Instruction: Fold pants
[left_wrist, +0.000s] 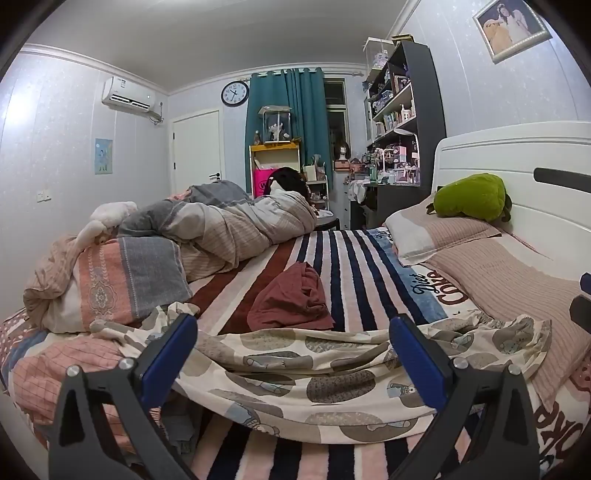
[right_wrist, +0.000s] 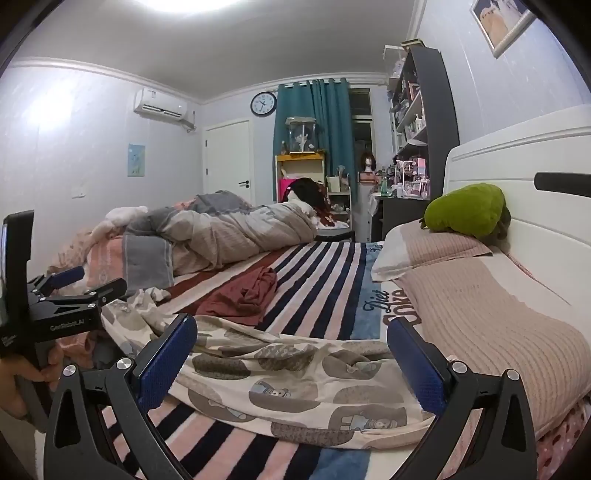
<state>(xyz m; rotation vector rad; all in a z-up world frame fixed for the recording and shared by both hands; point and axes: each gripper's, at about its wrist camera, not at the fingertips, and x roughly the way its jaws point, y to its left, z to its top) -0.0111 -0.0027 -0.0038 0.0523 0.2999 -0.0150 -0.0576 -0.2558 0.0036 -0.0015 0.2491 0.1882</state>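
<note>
The pants (left_wrist: 295, 373) are cream cloth printed with grey and beige circles and small blue cartoon bears. They lie unfolded and rumpled across the near part of the bed (left_wrist: 351, 266), on its striped blanket, stretched roughly from side to side. One end bunches in wrinkles near the pink quilt at left, the other crumples against the pillow at right. A dark red garment lies just beyond them
</note>
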